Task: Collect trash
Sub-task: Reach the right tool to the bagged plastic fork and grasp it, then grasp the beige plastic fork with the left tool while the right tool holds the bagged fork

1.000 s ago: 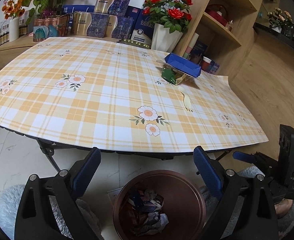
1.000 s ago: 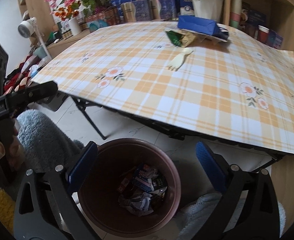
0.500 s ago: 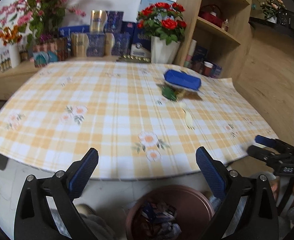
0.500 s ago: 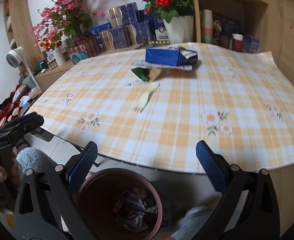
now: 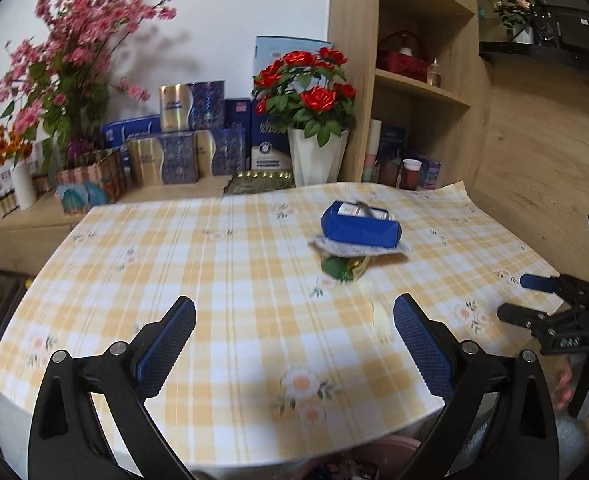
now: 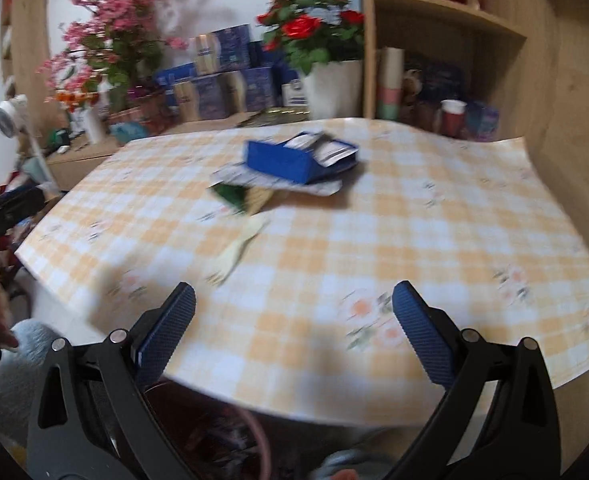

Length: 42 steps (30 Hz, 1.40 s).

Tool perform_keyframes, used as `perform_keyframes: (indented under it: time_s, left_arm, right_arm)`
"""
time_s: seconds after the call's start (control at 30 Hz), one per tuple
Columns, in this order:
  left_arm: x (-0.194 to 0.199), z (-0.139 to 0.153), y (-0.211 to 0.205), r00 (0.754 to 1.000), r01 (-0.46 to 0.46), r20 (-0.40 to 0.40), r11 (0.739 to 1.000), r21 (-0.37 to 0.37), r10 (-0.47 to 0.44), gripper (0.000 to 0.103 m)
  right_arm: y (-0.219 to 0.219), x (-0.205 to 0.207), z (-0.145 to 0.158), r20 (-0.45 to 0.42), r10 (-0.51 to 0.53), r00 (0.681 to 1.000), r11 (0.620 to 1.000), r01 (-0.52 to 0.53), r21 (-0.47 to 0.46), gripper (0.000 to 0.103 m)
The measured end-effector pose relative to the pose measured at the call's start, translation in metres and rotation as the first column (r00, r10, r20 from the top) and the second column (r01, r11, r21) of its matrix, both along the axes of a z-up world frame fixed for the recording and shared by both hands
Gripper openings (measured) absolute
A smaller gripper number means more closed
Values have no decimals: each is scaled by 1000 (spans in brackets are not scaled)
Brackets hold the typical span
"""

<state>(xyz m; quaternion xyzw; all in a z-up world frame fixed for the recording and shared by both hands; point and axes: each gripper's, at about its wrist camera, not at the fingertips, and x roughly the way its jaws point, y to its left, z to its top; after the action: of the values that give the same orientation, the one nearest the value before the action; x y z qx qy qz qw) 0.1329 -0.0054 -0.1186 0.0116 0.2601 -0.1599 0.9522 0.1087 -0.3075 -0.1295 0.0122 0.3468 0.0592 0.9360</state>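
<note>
We see our left gripper (image 5: 294, 320) and right gripper (image 6: 293, 308) both spread wide with nothing between the blue pads, each held over the near edge of the checked tablecloth (image 5: 222, 280). Further out on the cloth lie a pale plastic fork (image 6: 238, 246), a green wrapper (image 6: 234, 196) and a blue box (image 6: 294, 160) resting on a crumpled white wrapper (image 6: 322, 188). Below the table edge, the brown bin (image 5: 390, 450) shows only its rim.

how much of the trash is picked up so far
Some is done: wrappers already lie in the brown bin below the table edge. Nothing is in hand; the left gripper and right gripper are open and empty. Left: the blue box, green wrapper and pale fork.
</note>
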Motion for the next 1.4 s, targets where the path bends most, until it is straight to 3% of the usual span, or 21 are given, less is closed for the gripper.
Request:
perform_keyframes:
  time_s: [0.27,0.3,0.47,0.63,0.87,0.9,1.0,1.07,1.2,1.4]
  left_arm:
    - [55,-7,-14,996,-4,-94,999,-44,0,97]
    - [62,-8,-15,994,-6,-106,998,-56,0,97]
    - [102,-14,-19,986,-14,-168,991,-134,-9,97]
    - [138,-14,-26,975,-28,-224,984,-176,-12,96]
    - [163,-31,-29,955,-17,-295,983,-185,-39,84]
    - [164,-36,-29,949,-14,-311,981,-192,-47,83]
    - [164,-50,-33,929,7,-361,977,-214,-86,70]
    - [160,-58,-40,920,43,-372,977,-210,-121,63]
    - [147,-74,-67,903,143,-385,978,-155,-193,57]
    - [129,-96,-110,880,254,-401,966,-52,-253,48]
  right_arm:
    - [-36,70,17,-2,-31,1000,996,31,83,96]
    - [-38,84,21,1,-29,1000,996,29,86,89]
    - [-28,168,26,-25,-6,1000,999,7,44,75]
    - [-12,260,2,-158,-43,987,998,49,34,58]
    - [10,313,-34,-283,-93,955,996,85,-43,56]
    - [11,314,-37,-294,-100,951,995,88,-54,49]
    - [11,310,-35,-274,-99,957,994,84,-64,14]
    - [7,302,-27,-236,-101,967,995,96,-29,14]
    - [-3,272,-3,-139,-84,987,995,91,50,14]
    - [-24,195,18,-21,-75,997,983,78,169,14]
